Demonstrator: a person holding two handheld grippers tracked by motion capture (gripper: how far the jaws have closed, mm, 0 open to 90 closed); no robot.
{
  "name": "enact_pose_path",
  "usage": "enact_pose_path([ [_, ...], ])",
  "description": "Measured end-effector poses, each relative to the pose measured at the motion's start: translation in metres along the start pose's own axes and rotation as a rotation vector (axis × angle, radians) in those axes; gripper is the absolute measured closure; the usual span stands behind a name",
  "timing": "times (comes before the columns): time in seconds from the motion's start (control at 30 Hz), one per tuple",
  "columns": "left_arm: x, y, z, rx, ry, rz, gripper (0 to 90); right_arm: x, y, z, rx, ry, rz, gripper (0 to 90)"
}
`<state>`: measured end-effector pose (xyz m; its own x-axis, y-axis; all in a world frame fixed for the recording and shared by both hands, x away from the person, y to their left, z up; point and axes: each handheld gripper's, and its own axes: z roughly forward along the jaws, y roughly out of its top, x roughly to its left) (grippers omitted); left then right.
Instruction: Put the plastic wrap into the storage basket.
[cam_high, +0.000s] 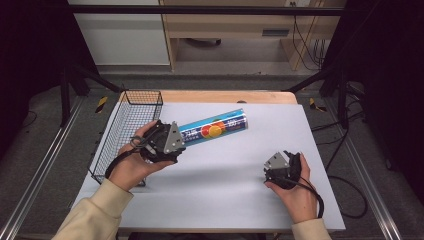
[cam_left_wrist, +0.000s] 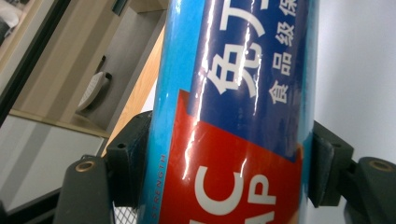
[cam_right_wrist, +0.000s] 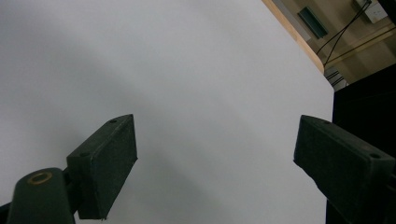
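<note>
Beside the wire basket (cam_high: 131, 131), the left claw (cam_high: 181, 141) clamps the blue tube (cam_high: 215, 127).

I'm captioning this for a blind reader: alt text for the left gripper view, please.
A glossy blue and red cylindrical tube with white lettering is clamped between the two black jaws of the left hand-held gripper. Behind it lie a white table surface and wooden furniture.
</note>
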<state>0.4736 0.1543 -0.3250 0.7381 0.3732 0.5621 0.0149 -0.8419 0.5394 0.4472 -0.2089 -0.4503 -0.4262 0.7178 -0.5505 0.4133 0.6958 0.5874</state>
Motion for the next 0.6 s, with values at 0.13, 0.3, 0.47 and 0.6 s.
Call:
enact_pose_path([
  [0.13,0.004,-0.007,-0.008,0.018,0.017,-0.004,29.4,-0.002,-0.009,-0.001,0.014,-0.007,0.016,13.1],
  [0.3,0.01,-0.017,-0.019,0.028,0.047,-0.021,29.4,-0.007,-0.019,0.001,0.044,-0.029,0.055,13.0],
  [0.47,0.015,-0.024,-0.026,0.033,0.071,-0.044,29.4,-0.007,-0.02,0.001,0.054,-0.053,0.069,12.6],
  [0.6,0.017,-0.028,-0.033,0.053,0.099,-0.05,29.4,-0.006,-0.019,0.002,0.053,-0.055,0.064,12.6],
])
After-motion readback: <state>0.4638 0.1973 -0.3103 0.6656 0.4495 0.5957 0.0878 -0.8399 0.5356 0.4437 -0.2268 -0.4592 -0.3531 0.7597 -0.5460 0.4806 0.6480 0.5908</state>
